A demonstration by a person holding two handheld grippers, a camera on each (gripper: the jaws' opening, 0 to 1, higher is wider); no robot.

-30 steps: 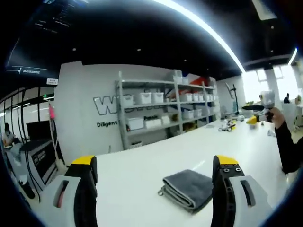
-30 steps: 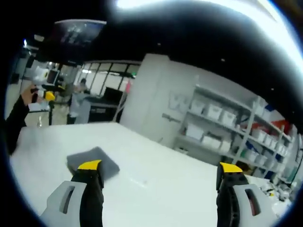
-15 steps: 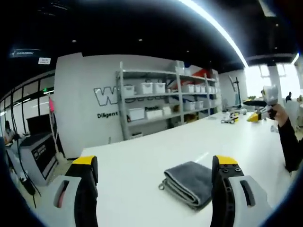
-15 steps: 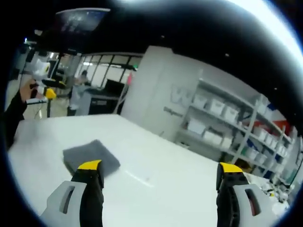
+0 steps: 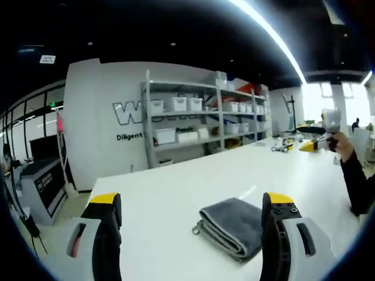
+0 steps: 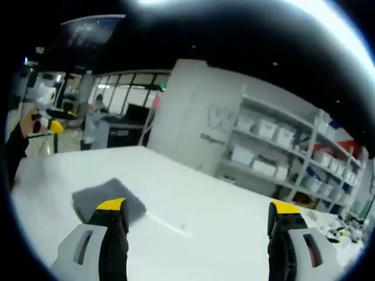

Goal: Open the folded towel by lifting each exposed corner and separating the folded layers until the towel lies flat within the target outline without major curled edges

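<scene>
Towel was found folded on tabletop, both tools released above it; corner lift judged pending.

Soft matt cloth towel; glossy white table.

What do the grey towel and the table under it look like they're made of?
The towel looks like soft, matte microfibre or terry cloth: its folded layers sag and show rounded, fuzzy edges. The table seems a hard, smooth white laminate or coated board, since it gives off a faint sheen and a streak of reflected light; the exact material can't be told.
</scene>
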